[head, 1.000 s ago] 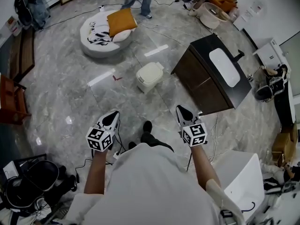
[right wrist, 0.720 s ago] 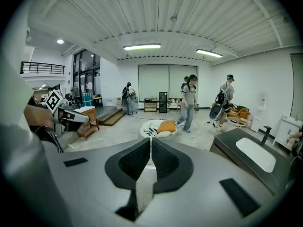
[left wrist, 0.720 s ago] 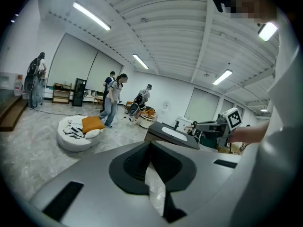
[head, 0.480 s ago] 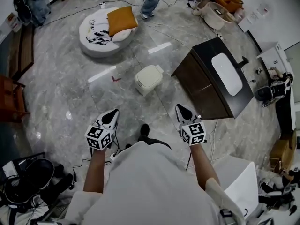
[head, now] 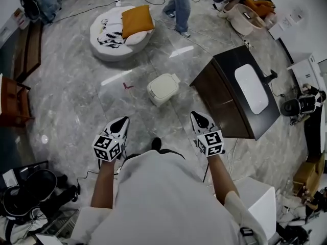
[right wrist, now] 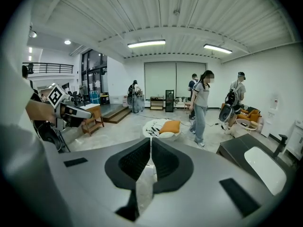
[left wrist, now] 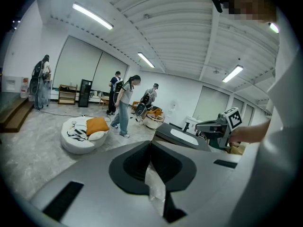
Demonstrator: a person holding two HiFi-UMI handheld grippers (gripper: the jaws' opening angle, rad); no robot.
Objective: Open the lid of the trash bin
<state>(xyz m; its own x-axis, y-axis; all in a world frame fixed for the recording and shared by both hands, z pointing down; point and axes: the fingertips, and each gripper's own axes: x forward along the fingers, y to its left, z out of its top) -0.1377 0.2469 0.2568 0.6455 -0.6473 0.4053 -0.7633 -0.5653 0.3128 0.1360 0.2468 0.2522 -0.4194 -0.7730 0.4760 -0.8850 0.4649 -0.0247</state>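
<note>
Since a second ago the passer-by (head: 181, 4) in jeans has walked from the far middle toward the right. The floor (head: 71, 96) has slid slightly in the head view, and both grippers hold much the same place close to the person's body.

Far left, a round white floor cushion (head: 108, 52) carries one orange pillow (head: 137, 20) and one black-and-white patterned cloth (head: 110, 34). The left gripper (head: 120, 124) points out over the floor, its jaws pressed together with nothing between them.

The trash bin (head: 162, 88) — one, white and squat — stands in the middle of the floor, beyond both grippers and well apart from them. Its lid (head: 164, 83) is down, so whatever is inside is hidden.

The right gripper (head: 199, 119) is likewise closed on nothing, with only a thin slit between its jaws. Just right of the bin stands one dark cabinet (head: 217, 98) with one white basin (head: 251, 88) set in its top. At the far right sits a pale tub (head: 246, 18), its contents too small to make out.

The passer-by is cut off at the waist by the top edge. The gripper-holder's legs are hidden under a white shirt (head: 163, 198) — only one dark shoe (head: 156, 143) shows.
</note>
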